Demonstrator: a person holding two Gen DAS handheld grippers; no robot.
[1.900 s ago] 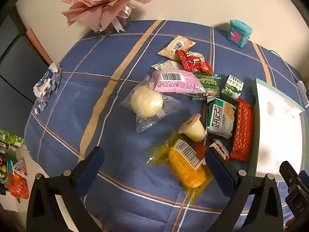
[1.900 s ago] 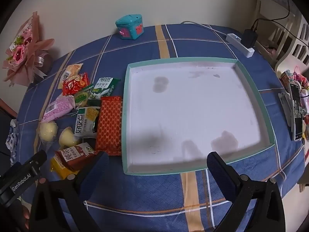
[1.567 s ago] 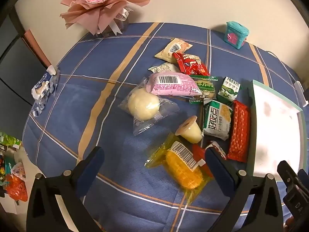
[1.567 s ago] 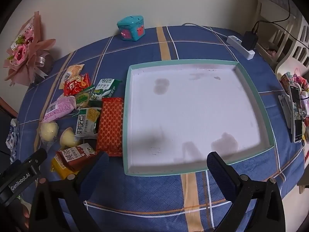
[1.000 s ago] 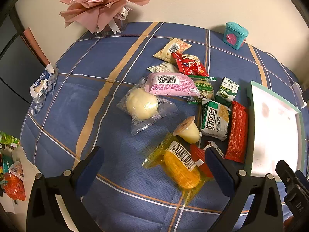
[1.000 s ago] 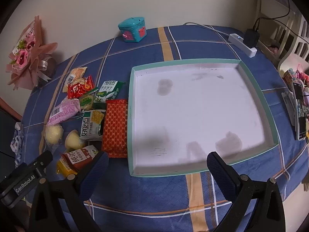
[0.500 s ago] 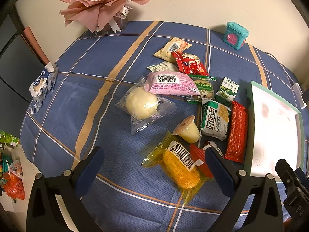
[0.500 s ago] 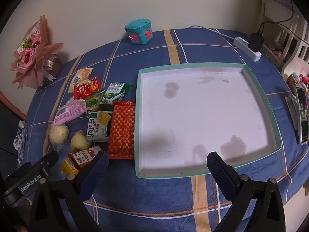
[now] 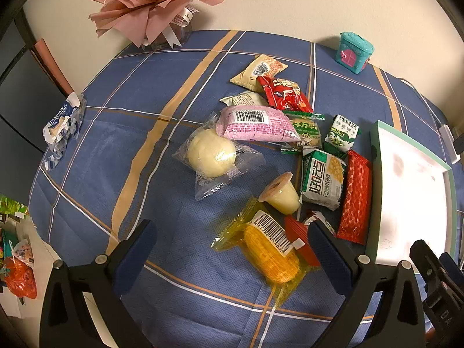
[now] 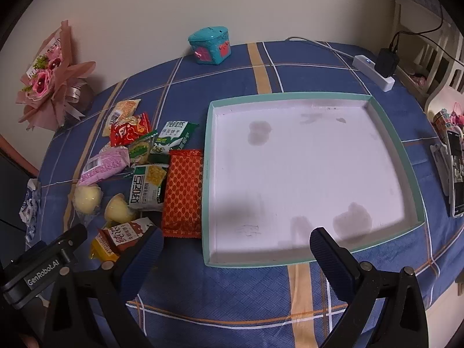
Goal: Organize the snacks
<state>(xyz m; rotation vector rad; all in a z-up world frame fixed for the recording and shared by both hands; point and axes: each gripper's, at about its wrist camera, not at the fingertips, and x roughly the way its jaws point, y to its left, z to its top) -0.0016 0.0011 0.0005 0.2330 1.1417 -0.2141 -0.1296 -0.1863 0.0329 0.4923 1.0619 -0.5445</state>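
Observation:
Several snack packs lie in a pile on the blue plaid tablecloth: a yellow corn pack [image 9: 268, 250], a jelly cup [image 9: 279, 195], a wrapped bun [image 9: 210, 156], a pink pack [image 9: 255, 123], a green-white biscuit pack [image 9: 322, 178] and a red wafer pack [image 9: 353, 197], also in the right wrist view [image 10: 182, 191]. A white tray with a teal rim [image 10: 390, 127] lies empty to their right. My left gripper [image 9: 232, 246] is open above the corn pack. My right gripper [image 10: 233, 250] is open over the tray's near edge.
A pink flower bouquet [image 9: 150, 0] and a teal toy house [image 9: 353, 50] stand by the wall. A power strip with plug [image 10: 377, 68] and a phone [image 10: 456, 171] lie on the right. A tissue pack [image 9: 62, 123] sits at the table's left edge.
The right wrist view has shifted so the tray and snacks sit further right in it. The left gripper has barely moved. Both stay open and empty.

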